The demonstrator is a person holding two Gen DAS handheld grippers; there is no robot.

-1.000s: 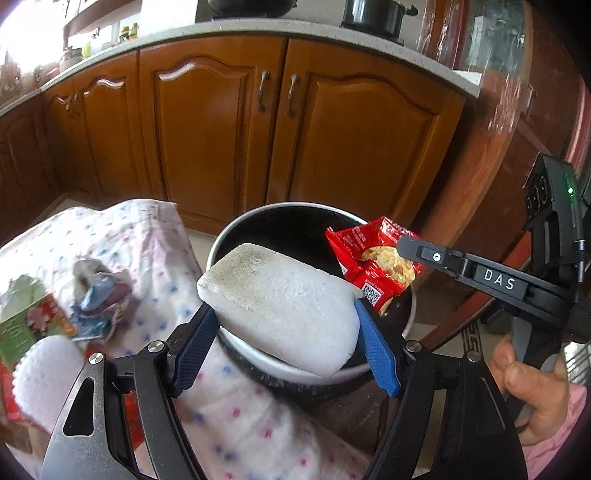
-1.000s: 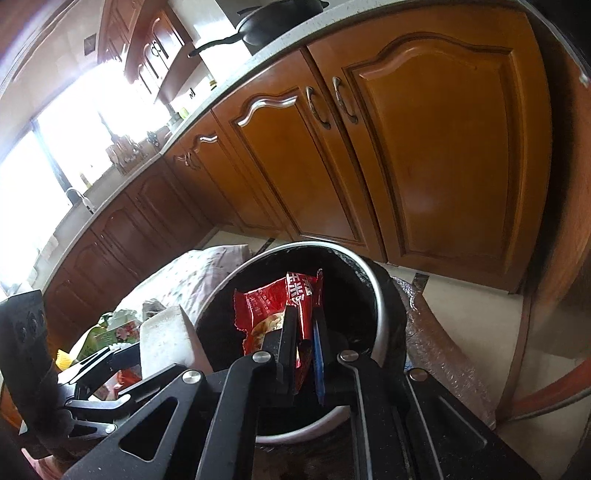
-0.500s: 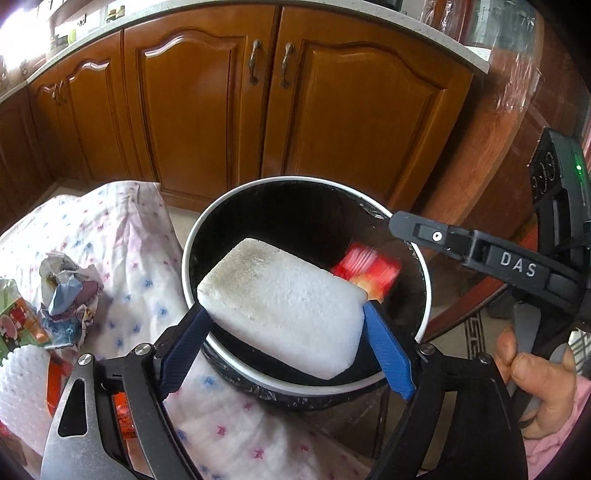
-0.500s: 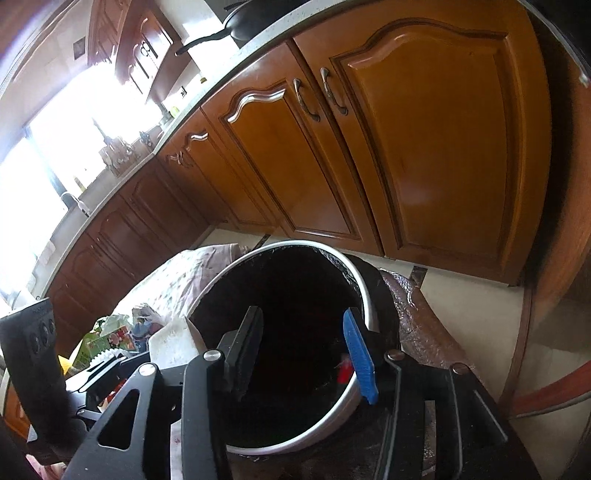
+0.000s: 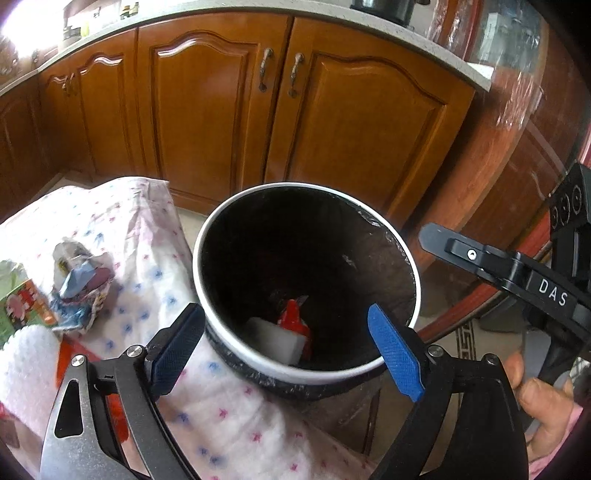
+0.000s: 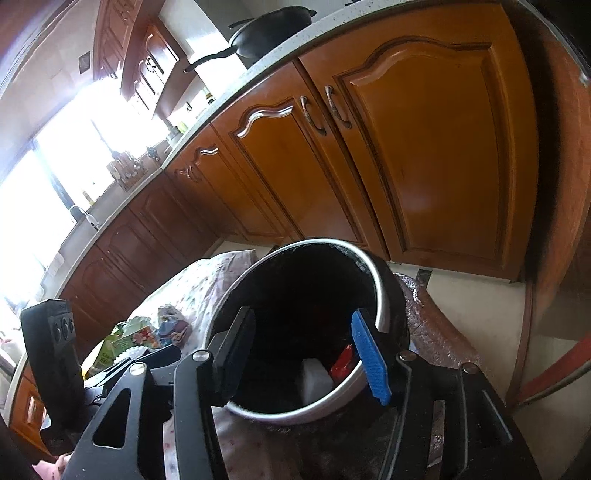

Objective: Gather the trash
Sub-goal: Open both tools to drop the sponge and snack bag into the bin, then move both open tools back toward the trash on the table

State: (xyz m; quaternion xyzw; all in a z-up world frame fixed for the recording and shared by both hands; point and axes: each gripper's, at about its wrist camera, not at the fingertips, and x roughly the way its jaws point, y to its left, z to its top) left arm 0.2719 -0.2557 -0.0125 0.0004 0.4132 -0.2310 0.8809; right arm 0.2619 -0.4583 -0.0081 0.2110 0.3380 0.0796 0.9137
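Over the rim of the trash bin (image 5: 306,371), the left wrist view shows the left gripper (image 5: 291,347) with its blue-padded fingers spread wide and nothing between them. Down at the bottom of the dark bin lie a white foam block (image 5: 271,341) and a red snack wrapper (image 5: 295,321), the wrapper leaning against the block. Left of the bin, a floral cloth (image 5: 147,266) covers the surface, with a crumpled paper wad (image 5: 79,282), a green carton (image 5: 20,304) and a white foam net (image 5: 27,354) on it. At the right edge the right gripper (image 5: 517,269) shows side-on, a hand (image 5: 543,398) on its handle. From the right wrist view, the right gripper (image 6: 303,350) hangs over the same bin (image 6: 380,295), its fingers wide apart and empty; the foam block (image 6: 314,380) and red wrapper (image 6: 343,362) rest inside, low against the near wall. Wooden cabinets (image 6: 406,147) stand behind, with a black pan (image 6: 269,33) on the counter above them.
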